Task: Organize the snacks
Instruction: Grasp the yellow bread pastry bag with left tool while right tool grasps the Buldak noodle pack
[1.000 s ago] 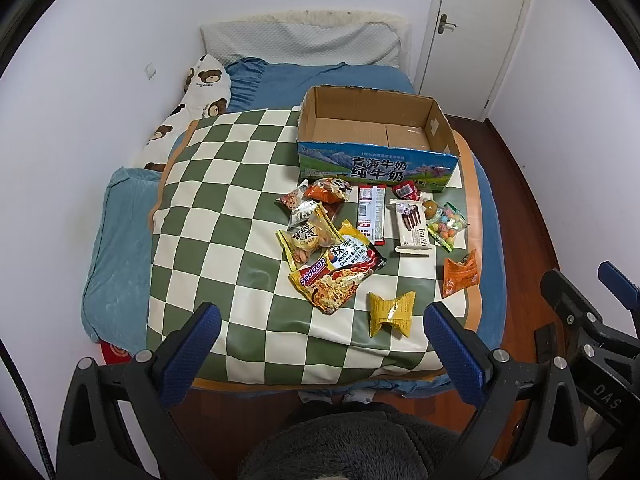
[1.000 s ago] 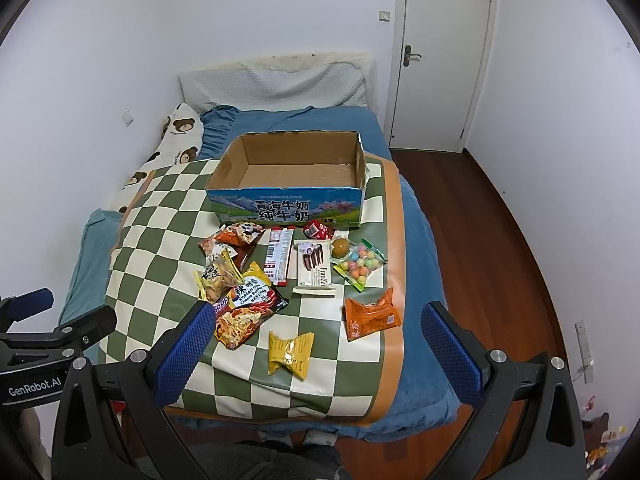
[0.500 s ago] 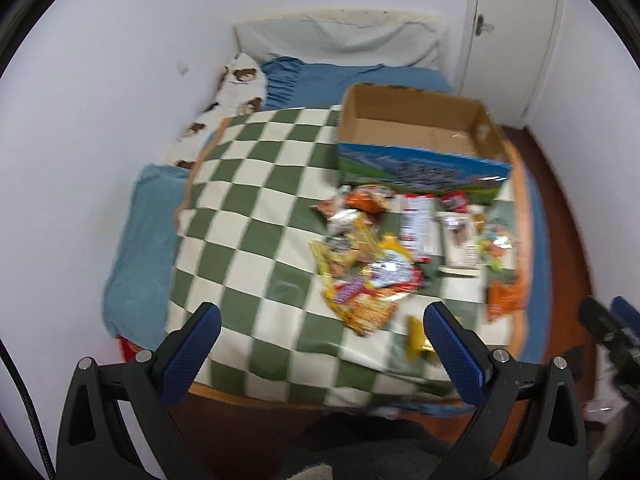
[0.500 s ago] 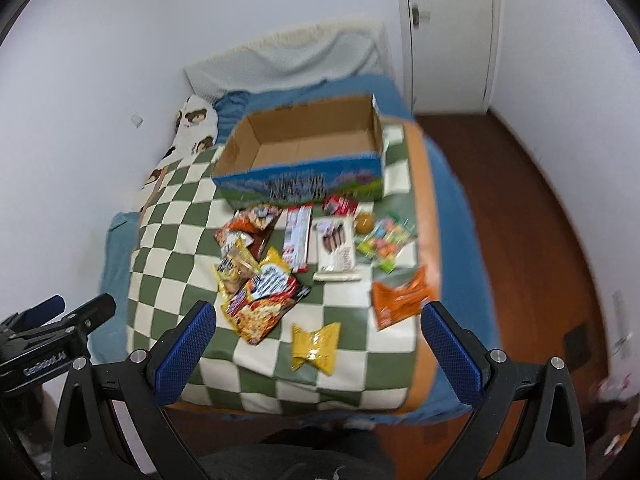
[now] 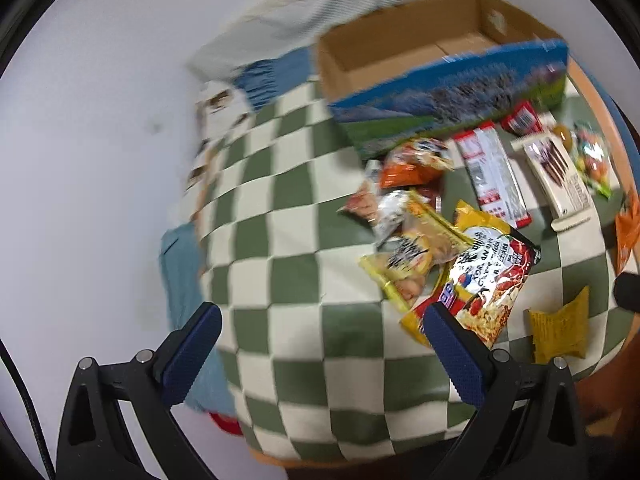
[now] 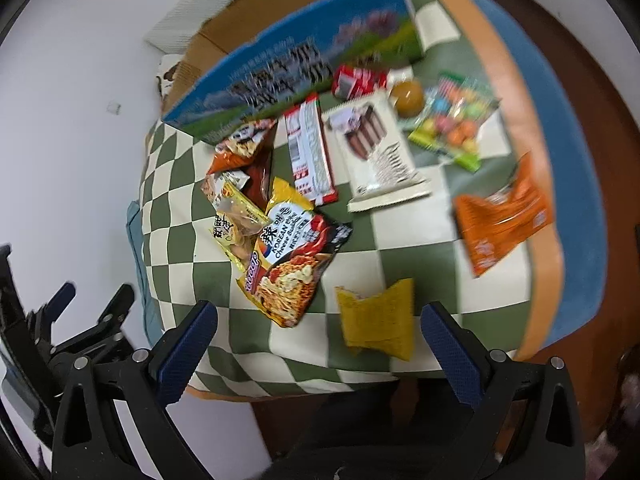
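Several snack packets lie on a green-and-white checkered blanket (image 5: 288, 264) in front of an open cardboard box (image 5: 424, 48) with a blue printed side (image 6: 296, 60). A Korean noodle packet (image 6: 292, 256) (image 5: 480, 280), a small yellow packet (image 6: 378, 322) (image 5: 560, 330), an orange packet (image 6: 500, 224), a white chocolate-stick pack (image 6: 378, 148), a red-white bar (image 6: 310, 148) and a candy bag (image 6: 454, 120) show. My left gripper (image 5: 320, 356) is open and empty over the blanket's near edge. My right gripper (image 6: 318, 354) is open and empty, just before the yellow packet.
The blanket covers a blue bed (image 6: 560, 120) against a white wall (image 5: 80, 140). Brown wooden floor (image 6: 608, 80) lies to the right. My left gripper also shows at the lower left of the right wrist view (image 6: 72, 332). Both views are motion-blurred.
Both grippers have dropped down and forward toward the snacks, which now look much larger. Both views have tilted. The jaws stayed open.
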